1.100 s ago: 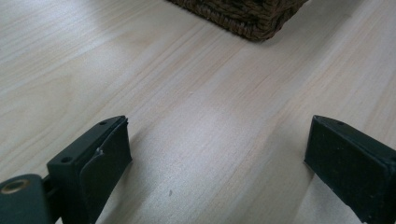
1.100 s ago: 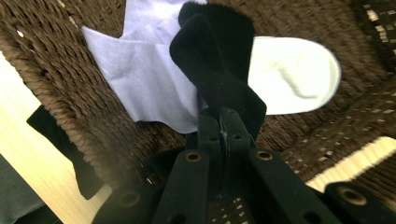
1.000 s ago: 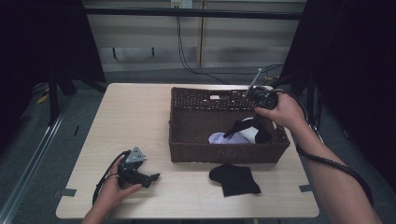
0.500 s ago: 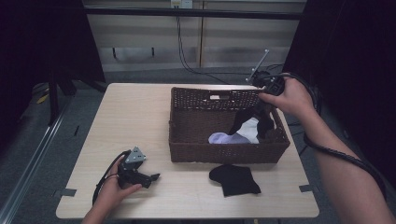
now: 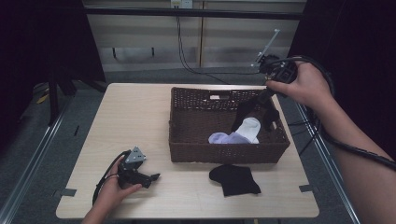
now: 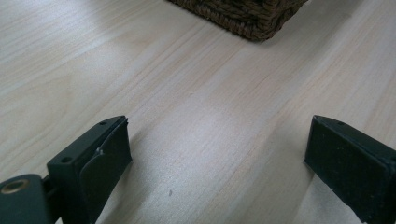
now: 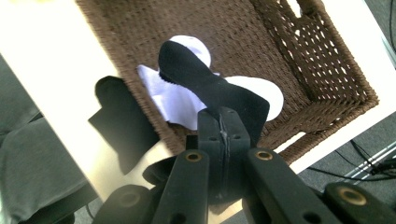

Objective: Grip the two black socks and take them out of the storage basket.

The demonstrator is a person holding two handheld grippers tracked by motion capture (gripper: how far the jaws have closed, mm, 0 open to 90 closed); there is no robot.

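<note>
A: High view. What does the right claw point(image 5: 261, 103) carry?

B: A black sock point(image 5: 246, 112), pinched at one end and hanging over the right part of the basket point(image 5: 187, 140). The sock is lifted clear of a white sock point(image 5: 250, 128) and a lilac cloth point(image 5: 224, 138) that lie inside. The right hand point(image 5: 303, 86) holds the claw above the basket's far right corner.

A: And the rest of the worktop point(image 5: 135, 116)?

B: A second black sock point(image 5: 235, 179) lies flat on it, just in front of the basket's near wall. The left claw point(image 5: 152, 178) rests on the worktop near the front left, well apart from the basket, with the left hand point(image 5: 112, 191) around it.

A: Left gripper view?

B: The left claw point(image 6: 217, 154) stands wide, its jaws far apart with bare worktop point(image 6: 187, 93) between them. A corner of the basket point(image 6: 247, 18) shows at the top.

A: Right gripper view?

B: The right claw point(image 7: 223, 135) is closed tight on the black sock point(image 7: 205, 84), which hangs over the white sock point(image 7: 261, 91) and lilac cloth point(image 7: 163, 100) in the basket point(image 7: 327, 60). The second black sock point(image 7: 119, 123) lies outside the wall.
</note>
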